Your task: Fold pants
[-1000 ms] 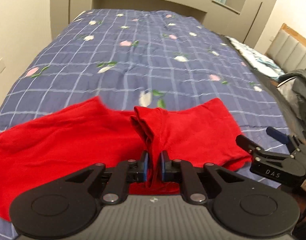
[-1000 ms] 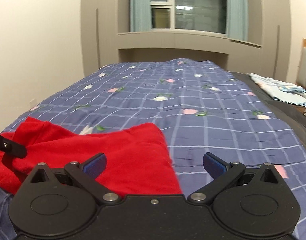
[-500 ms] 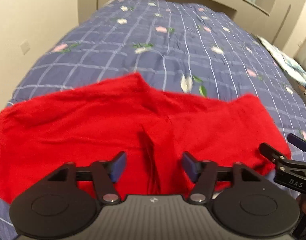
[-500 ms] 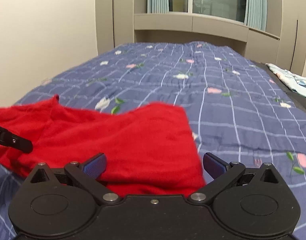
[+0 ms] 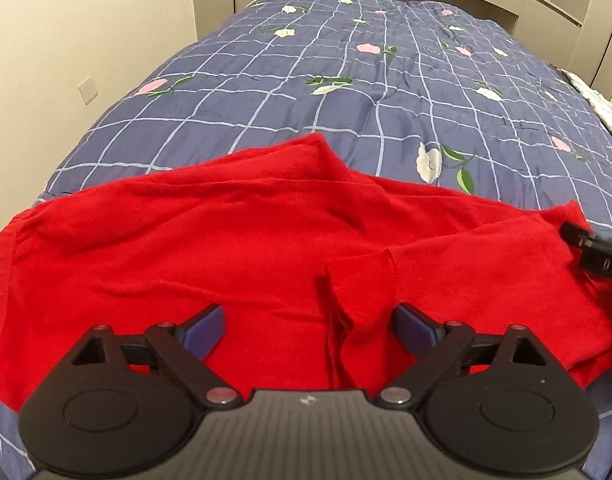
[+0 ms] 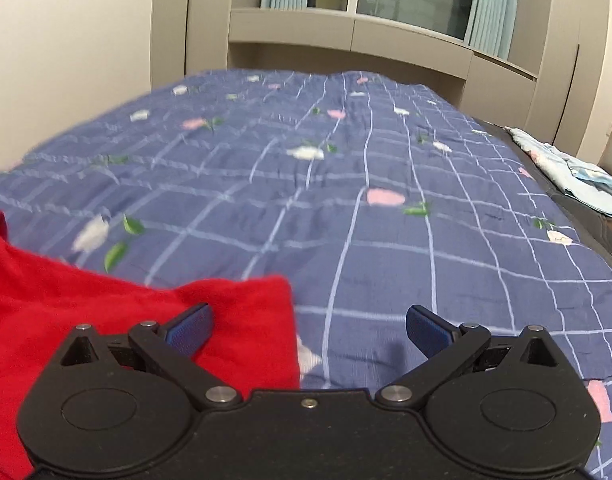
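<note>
My left claw [image 5: 308,324] stood wide open and empty above a raised ridge in the red pants [image 5: 226,240], which lay across the lower frame. My right claw [image 6: 308,328], equally spread, held nothing over their right edge. Beyond stretched the bed [image 5: 386,80].

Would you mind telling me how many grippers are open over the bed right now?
2. The left gripper hangs open over the middle of the red pants; the right gripper hangs open over the pants' right edge, above the quilt.
</note>
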`<state>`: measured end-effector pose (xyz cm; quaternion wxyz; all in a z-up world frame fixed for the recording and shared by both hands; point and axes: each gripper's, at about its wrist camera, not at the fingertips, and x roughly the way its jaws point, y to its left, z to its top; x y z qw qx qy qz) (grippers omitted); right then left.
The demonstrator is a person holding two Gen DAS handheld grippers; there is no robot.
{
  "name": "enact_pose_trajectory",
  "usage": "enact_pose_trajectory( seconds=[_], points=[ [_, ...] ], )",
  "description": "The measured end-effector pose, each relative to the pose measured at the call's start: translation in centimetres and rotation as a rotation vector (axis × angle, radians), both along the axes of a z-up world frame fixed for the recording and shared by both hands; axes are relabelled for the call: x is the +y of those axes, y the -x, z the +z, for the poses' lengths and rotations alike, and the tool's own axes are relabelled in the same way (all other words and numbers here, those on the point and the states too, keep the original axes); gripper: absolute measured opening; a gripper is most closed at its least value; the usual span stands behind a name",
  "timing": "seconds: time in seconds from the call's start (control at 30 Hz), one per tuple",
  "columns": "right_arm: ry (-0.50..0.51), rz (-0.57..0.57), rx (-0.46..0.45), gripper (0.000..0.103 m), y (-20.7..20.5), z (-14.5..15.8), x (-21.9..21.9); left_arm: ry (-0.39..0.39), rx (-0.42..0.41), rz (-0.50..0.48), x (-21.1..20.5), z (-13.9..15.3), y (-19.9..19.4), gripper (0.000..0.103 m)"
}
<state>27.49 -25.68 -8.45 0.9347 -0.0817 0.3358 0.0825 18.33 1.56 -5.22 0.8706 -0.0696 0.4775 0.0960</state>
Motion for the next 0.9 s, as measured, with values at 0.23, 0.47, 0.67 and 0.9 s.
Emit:
enact_pose_trajectory(
  seconds=[0.23, 0.47, 0.67, 0.9],
  points=[
    [-0.026, -0.014, -0.041, 0.102, 2.4, 0.8, -0.9, 0.009, 0.004, 0.002, -0.1, 0.9, 0.5, 0.099],
    [-0.069, -0.046, -0.064, 0.103, 9.3, 2.8, -2.2, 0.034, 0.006, -0.003, -1.1, 1.6, 3.5, 0.100],
    [-0.099, -0.112, 0.009, 0.103, 10.9, 0.4, -3.3, 0.019, 0.027, -0.009, -1.5, 1.1, 4.0, 0.100],
    [-0.069, -0.122, -0.017, 0.103, 12.8, 2.3, -1.5, 0.077, 0.038, 0.023, -0.3, 1.8, 4.9, 0.102]
  ],
)
